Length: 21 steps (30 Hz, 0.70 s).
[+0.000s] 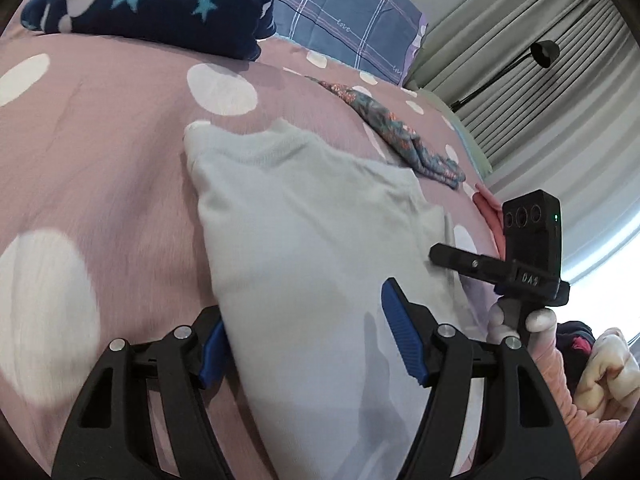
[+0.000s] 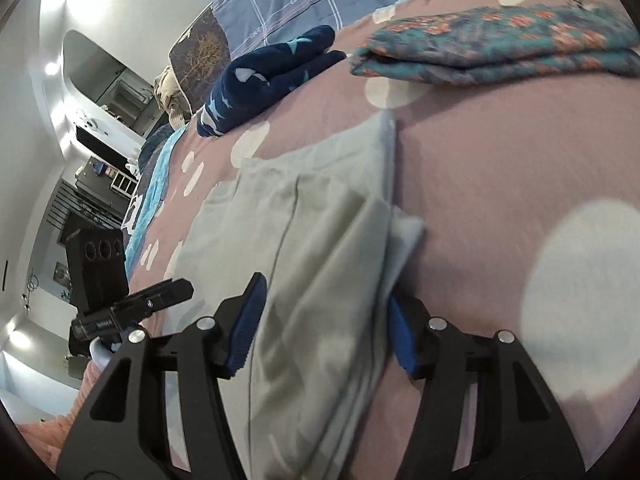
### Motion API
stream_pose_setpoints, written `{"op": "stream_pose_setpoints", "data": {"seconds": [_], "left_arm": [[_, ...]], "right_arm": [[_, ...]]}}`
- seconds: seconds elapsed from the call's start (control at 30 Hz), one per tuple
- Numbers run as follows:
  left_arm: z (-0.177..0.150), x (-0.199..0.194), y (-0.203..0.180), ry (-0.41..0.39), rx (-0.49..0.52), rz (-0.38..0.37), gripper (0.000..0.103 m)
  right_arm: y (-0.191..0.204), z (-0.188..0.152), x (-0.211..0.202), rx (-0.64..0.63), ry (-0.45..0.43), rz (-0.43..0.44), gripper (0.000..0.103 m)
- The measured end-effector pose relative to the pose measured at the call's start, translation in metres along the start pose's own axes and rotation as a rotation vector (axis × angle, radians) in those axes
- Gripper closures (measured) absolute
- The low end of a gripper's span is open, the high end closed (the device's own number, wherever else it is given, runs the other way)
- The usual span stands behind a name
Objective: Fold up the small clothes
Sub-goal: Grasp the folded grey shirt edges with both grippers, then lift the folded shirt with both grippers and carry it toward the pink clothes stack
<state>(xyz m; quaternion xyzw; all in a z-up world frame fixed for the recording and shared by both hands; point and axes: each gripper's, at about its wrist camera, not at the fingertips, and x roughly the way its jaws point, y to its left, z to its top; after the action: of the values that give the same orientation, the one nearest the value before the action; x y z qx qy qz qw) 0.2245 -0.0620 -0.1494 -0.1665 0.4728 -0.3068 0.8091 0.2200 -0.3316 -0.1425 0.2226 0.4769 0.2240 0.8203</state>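
The white garment is lying partly folded on the spotted bedspread, and both grippers are straddling its near edges. The left gripper and right gripper are standing wide, pads not pressing cloth. If either closes on a single layer, the fold risks slipping apart. Motion blur is hiding which layers sit between the jaws.

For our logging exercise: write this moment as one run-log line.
stage: folding | item: pale garment on dotted bedspread | left tool: open, straddling garment | right tool: open, straddling garment | done: floral piece, star piece folded
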Motion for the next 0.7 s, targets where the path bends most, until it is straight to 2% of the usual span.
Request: {"op": "stream_pose_setpoints", "data": {"seconds": [0.1, 0.17, 0.3, 0.33, 0.37, 0.4, 0.47, 0.57, 0.63, 0.7], "left_arm": [[0.007, 0.009, -0.004, 0.001, 0.035, 0.013, 0.034], [0.011, 0.013, -0.006, -0.002, 0.059, 0.027, 0.034], [0.014, 0.021, -0.010, -0.005, 0.114, 0.052, 0.035], [0.015, 0.021, -0.011, -0.008, 0.121, 0.064, 0.038], [0.015, 0.020, -0.010, -0.014, 0.120, 0.089, 0.054], [0.016, 0.019, -0.007, -0.019, 0.114, 0.099, 0.065], [0.017, 0.013, -0.001, -0.040, 0.086, 0.074, 0.080], [0.014, -0.002, -0.008, -0.106, 0.110, 0.066, 0.084], [0.010, -0.017, -0.030, -0.154, 0.191, 0.106, 0.084], [0.008, -0.035, -0.056, -0.195, 0.269, 0.120, 0.084]], "right_arm": [[0.002, 0.006, 0.006, -0.024, -0.003, -0.003, 0.048], [0.000, 0.008, 0.008, -0.022, -0.010, -0.020, 0.060], [-0.005, 0.008, 0.009, -0.007, -0.027, -0.018, 0.069], [-0.005, 0.007, 0.008, -0.014, -0.031, -0.024, 0.070], [-0.002, 0.007, 0.008, -0.025, -0.036, -0.038, 0.071], [0.001, 0.006, 0.008, -0.037, -0.042, -0.054, 0.072], [0.010, 0.005, 0.006, -0.063, -0.063, -0.099, 0.078], [0.028, 0.001, -0.008, -0.099, -0.124, -0.103, 0.085], [0.039, -0.002, -0.024, -0.117, -0.167, -0.076, 0.086], [0.056, -0.008, -0.043, -0.160, -0.218, -0.089, 0.087]]}}
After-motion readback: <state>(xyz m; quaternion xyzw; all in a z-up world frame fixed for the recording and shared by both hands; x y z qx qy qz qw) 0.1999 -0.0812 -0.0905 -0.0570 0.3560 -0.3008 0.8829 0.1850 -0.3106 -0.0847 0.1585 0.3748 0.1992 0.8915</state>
